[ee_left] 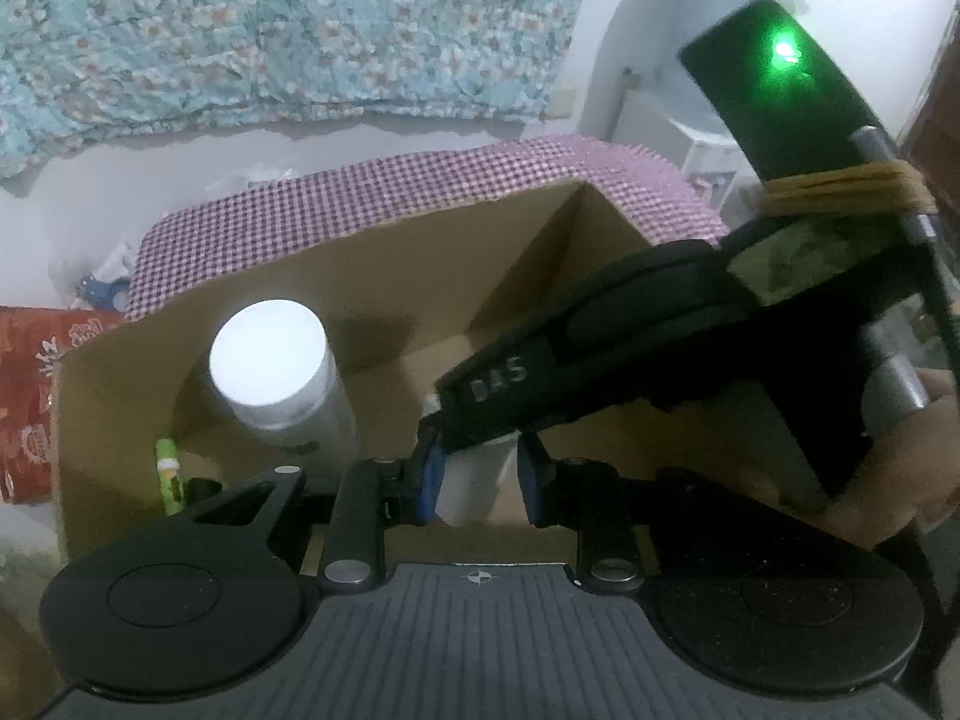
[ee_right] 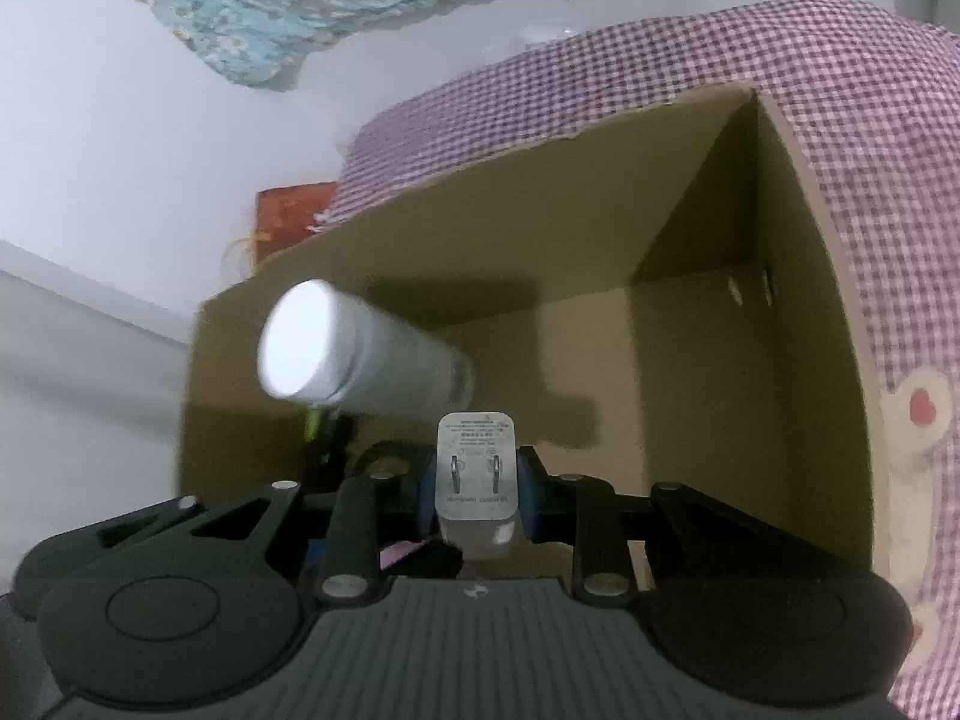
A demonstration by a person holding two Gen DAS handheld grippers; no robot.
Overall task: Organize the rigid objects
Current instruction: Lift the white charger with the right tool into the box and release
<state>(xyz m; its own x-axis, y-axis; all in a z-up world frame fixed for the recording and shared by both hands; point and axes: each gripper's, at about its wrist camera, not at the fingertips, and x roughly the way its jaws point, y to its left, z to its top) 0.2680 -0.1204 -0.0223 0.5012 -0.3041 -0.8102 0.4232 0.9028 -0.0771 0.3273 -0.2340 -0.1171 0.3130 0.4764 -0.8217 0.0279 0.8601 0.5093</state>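
An open cardboard box [ee_left: 420,276] lies below both grippers. A white capped bottle [ee_left: 270,360] stands at its left side with a green tube [ee_left: 168,468] beside it. My left gripper [ee_left: 480,471] is shut on a small white object [ee_left: 474,489] that I cannot identify. The black housing of the right-hand tool [ee_left: 630,330] crosses just above it, a green light on top. In the right wrist view my right gripper [ee_right: 477,480] is shut on a white charger plug [ee_right: 477,456], prongs facing the camera, above the box [ee_right: 690,360] floor. The bottle [ee_right: 360,360] leans left of it.
A purple checked cloth [ee_left: 360,192] wraps the box's far and right sides [ee_right: 600,90]. Blue floral fabric [ee_left: 240,30] hangs behind. A red patterned item [ee_left: 30,390] lies at the left. A hand [ee_left: 888,480] grips the right tool. The box's right half holds bare floor.
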